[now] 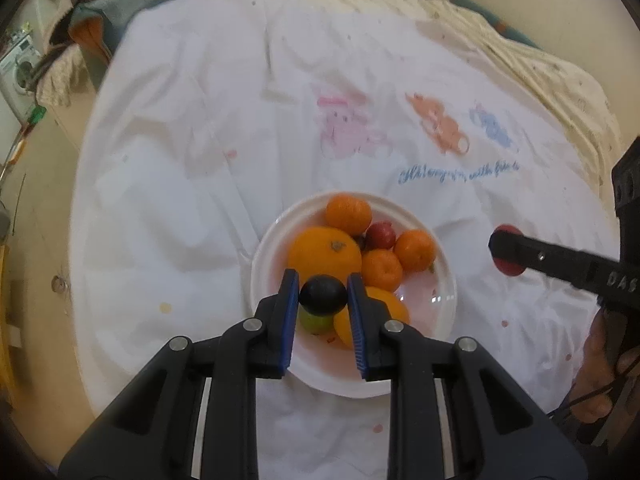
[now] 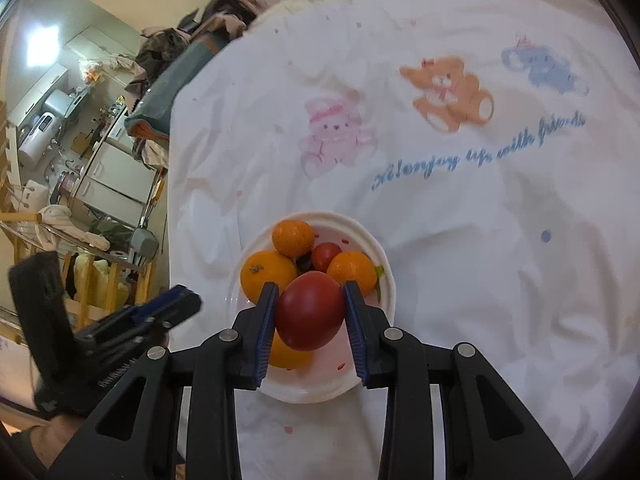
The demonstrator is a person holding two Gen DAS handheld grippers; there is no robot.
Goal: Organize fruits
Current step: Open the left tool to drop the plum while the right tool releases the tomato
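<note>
White cloth printed with three bears is spread under a white bowl in which the fruit is gathered. A dark plum is clamped between the blue pads of the left gripper, whose fingers are nearly closed on it, and it is held over the near side of the bowl. A red tomato is pinched in the right gripper, the fingers being parted only as far as the tomato's width, and it too is held over the bowl. Inside the bowl a large orange, three small mandarins, a small red fruit, a green fruit and another orange are seen. Whether the held fruits touch those beneath cannot be told.
</note>
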